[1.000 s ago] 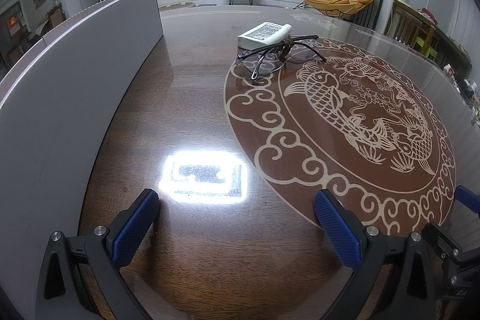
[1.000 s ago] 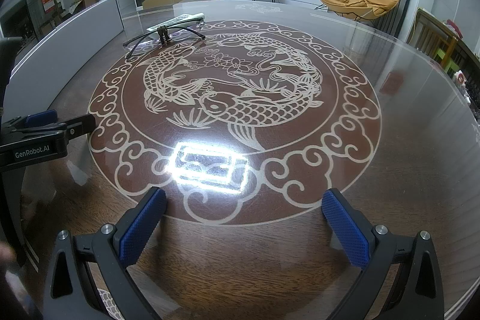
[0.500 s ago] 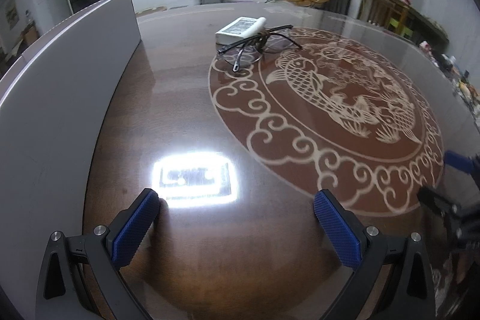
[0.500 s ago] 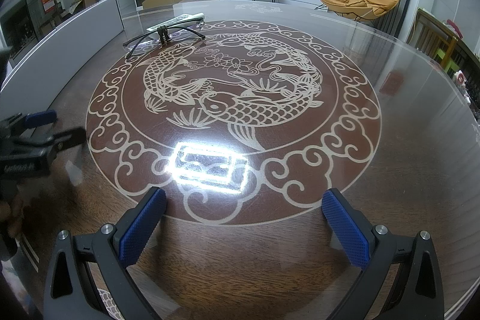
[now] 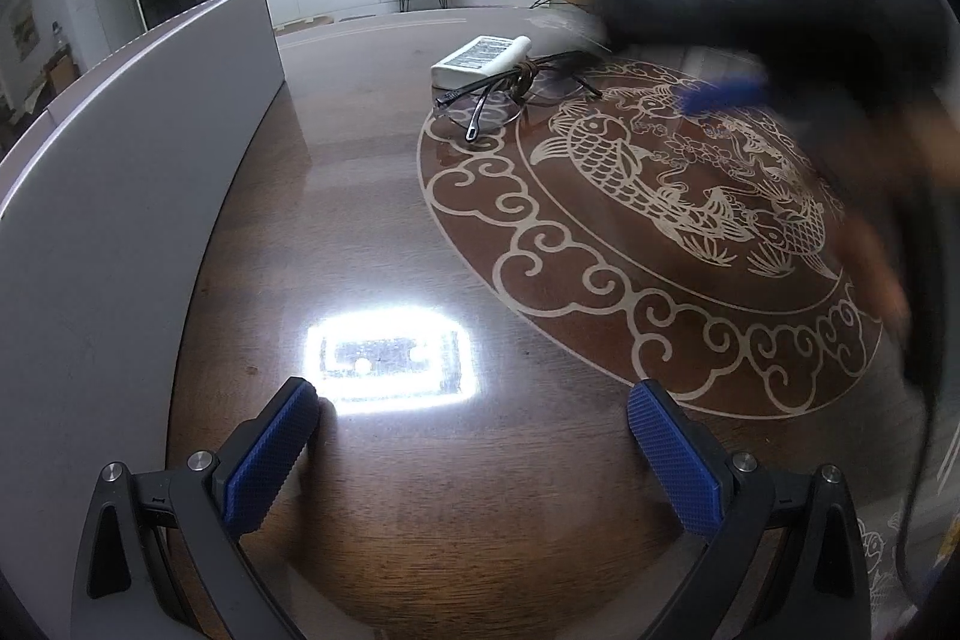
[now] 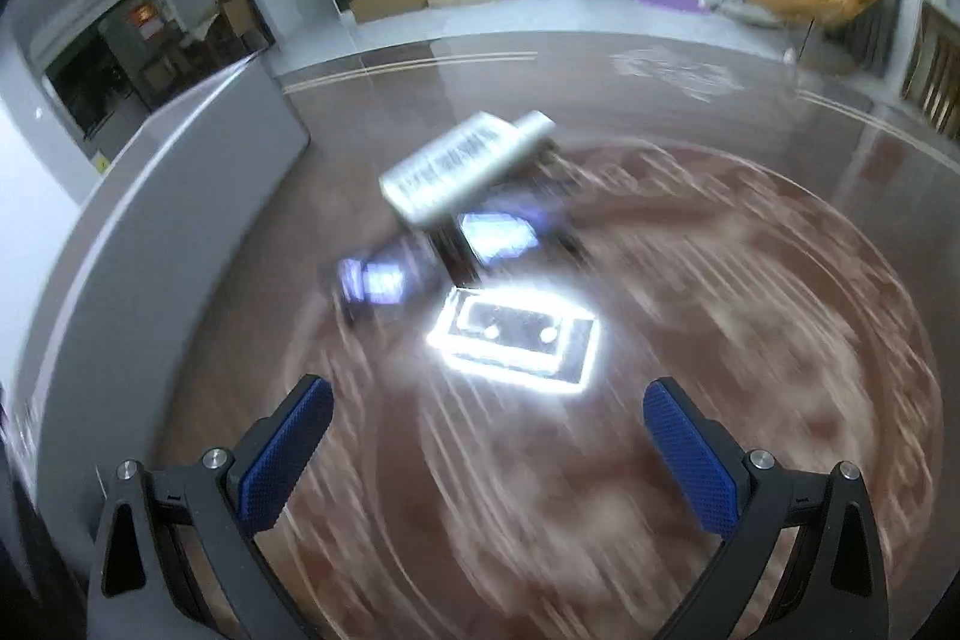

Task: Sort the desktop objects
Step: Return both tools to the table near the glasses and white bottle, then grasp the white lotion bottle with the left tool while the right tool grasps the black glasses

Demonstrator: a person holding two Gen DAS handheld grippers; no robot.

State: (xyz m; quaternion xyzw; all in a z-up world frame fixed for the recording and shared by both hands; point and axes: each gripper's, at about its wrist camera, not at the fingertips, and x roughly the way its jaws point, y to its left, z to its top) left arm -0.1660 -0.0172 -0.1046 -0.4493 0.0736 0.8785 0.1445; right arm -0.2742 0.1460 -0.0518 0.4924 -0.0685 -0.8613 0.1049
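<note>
Honestly this looks like square one for the sorting; nothing on the table (image 5: 360, 196) seems to have been put anywhere yet, and both tools are empty; the left gripper (image 5: 471, 445) hangs low over the bare wood near the bright lamp reflection (image 5: 390, 361) with its blue pads spread wide and nothing between them; the right gripper (image 6: 489, 445) is just as wide apart and empty, and its view is smeared with motion blur, so I'd guess it's mid-swing toward the stuff; in the left wrist view you can see it as a dark blurry shape with a blue pad, up on the right and near the objects; the things to sort sit together at the far side of the table, at the edge of the round fish inlay (image 5: 660, 196); there's a white tube (image 5: 483, 55) lying flat, and a pair of glasses (image 5: 510, 91) right against it on the near side, arms unfolded, one arm pointing toward the camera; whether they actually touch I can't say for sure, but they look pressed together; a long grey panel (image 5: 120, 172) runs along the left edge; no bin or tray shows up, so where things go is unclear; basically everything is left to do.
</note>
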